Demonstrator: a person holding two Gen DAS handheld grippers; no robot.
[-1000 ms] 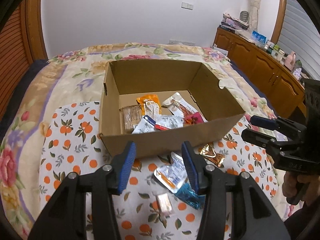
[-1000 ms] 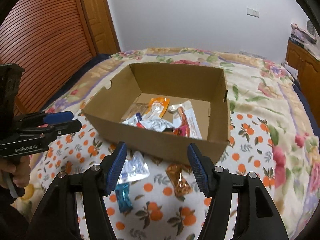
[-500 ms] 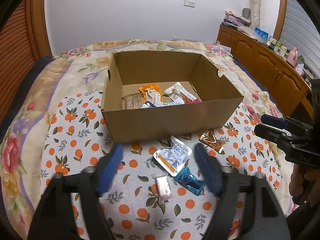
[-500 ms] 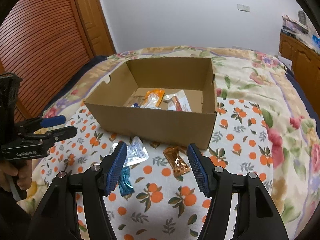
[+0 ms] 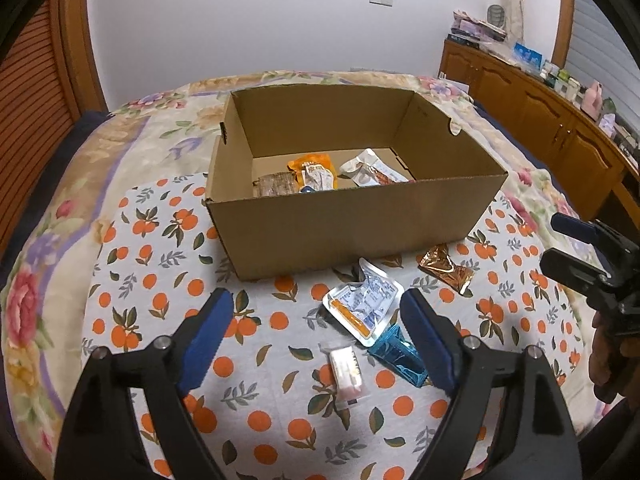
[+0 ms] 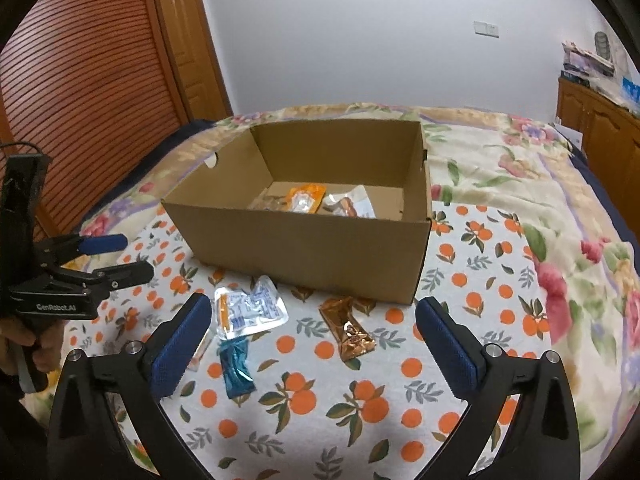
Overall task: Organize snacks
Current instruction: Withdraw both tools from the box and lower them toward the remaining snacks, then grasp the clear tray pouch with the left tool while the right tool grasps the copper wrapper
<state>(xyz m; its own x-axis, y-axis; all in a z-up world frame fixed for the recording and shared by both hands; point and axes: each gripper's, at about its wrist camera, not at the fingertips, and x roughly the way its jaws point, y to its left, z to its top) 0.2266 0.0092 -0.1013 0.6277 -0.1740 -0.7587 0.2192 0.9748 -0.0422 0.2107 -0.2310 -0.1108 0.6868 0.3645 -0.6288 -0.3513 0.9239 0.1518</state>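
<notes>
Snacks lay in two groups on the bed. Inside the open cardboard box (image 5: pixel 352 216), on its floor, sat an orange pouch (image 5: pixel 310 162), a brownish clear-wrapped bar (image 5: pixel 276 186) at its left and a white pouch with red print (image 5: pixel 370 170) at its right, all partly hidden by the near wall. The box, plain brown with a notch cut in each end wall, stood on a white cloth printed with oranges and leaves (image 5: pixel 160 280), spread over a floral bedspread (image 6: pixel 520 168).

Four packets lay loose on the cloth in front of the box. A crinkled silver-white pouch with blue print and an orange strip (image 5: pixel 362 304) was nearest the box wall. Touching its near corner was a shiny blue wrapper (image 5: pixel 398 354), and just beside that a small pale sachet with a pink end (image 5: pixel 346 370). A copper-gold foil packet (image 6: pixel 348 328), creased and glossy, lay apart from them, close to the box's corner.

The left gripper (image 5: pixel 316 332) hung above the cloth with its blue-padded jaws spread, having just widened, nothing between the pads; the sachet and blue wrapper showed in the gap below. The right gripper (image 6: pixel 314 340) had likewise just opened, wide and empty, framing the gold packet and the blue wrapper. A hand (image 6: pixel 24 340) held the left tool's grip.
</notes>
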